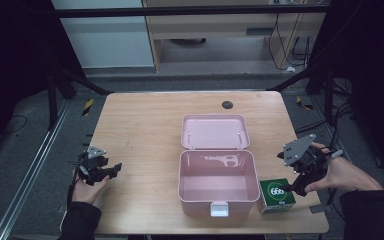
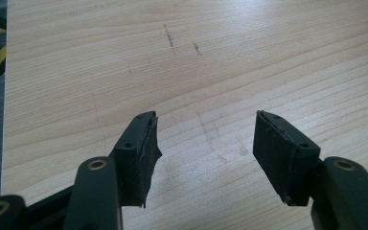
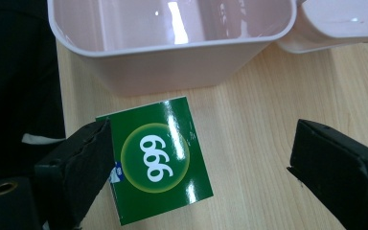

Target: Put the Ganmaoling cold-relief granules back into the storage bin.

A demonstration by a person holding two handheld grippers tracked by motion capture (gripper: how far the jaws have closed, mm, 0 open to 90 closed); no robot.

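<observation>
Gaping wide, right tool [image 3: 199, 158] straddles green box [image 3: 155, 160], one jaw touching.

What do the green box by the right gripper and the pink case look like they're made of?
Green box: probably printed cardboard with a glossy coat; it has sharp folded edges and streaks of glare. Pink case: apparently moulded plastic, smooth and semi-glossy, with rounded corners, thin walls and light reflections inside. Right gripper is open over the box.

high overhead, two close gripper views
</observation>
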